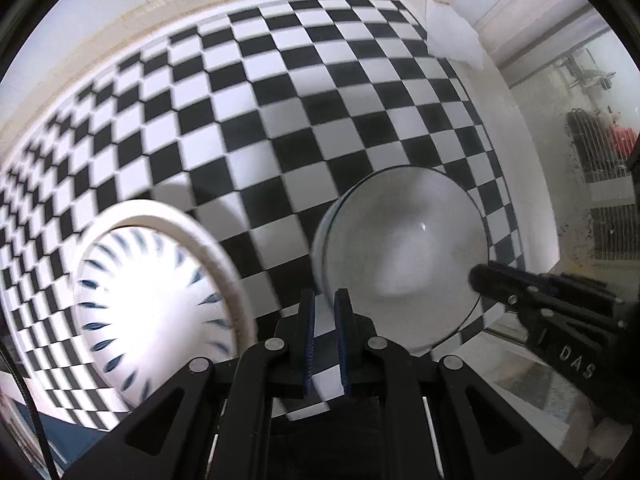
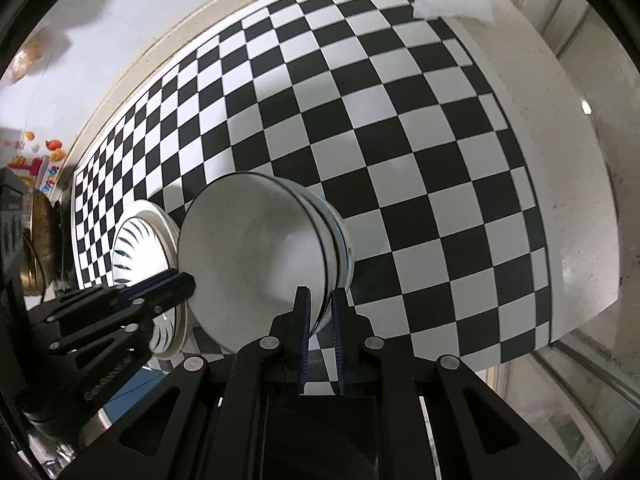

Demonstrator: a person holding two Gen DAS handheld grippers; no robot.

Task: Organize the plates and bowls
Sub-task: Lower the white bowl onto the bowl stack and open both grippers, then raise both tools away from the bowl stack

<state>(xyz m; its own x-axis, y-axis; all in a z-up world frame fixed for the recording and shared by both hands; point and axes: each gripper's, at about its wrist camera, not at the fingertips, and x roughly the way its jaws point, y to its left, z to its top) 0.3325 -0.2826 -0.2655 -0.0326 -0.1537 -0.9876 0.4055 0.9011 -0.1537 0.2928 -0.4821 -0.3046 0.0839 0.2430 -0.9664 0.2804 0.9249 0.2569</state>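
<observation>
I see both grippers on the white bowl [image 2: 256, 256] from opposite sides. My right gripper [image 2: 320, 304] pinches the bowl's near rim between its two fingers, one inside and one outside. My left gripper [image 1: 325, 312] is clenched on the rim at the other side. The bowl is over the checkered cloth [image 2: 400, 140], tilted, its opening turned toward the left gripper. Just beside it lies the plate with blue strokes [image 1: 156, 304].

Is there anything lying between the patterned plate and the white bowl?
Only checkered tablecloth shows between the plate and the bowl in the left wrist view; nothing lies there.
</observation>
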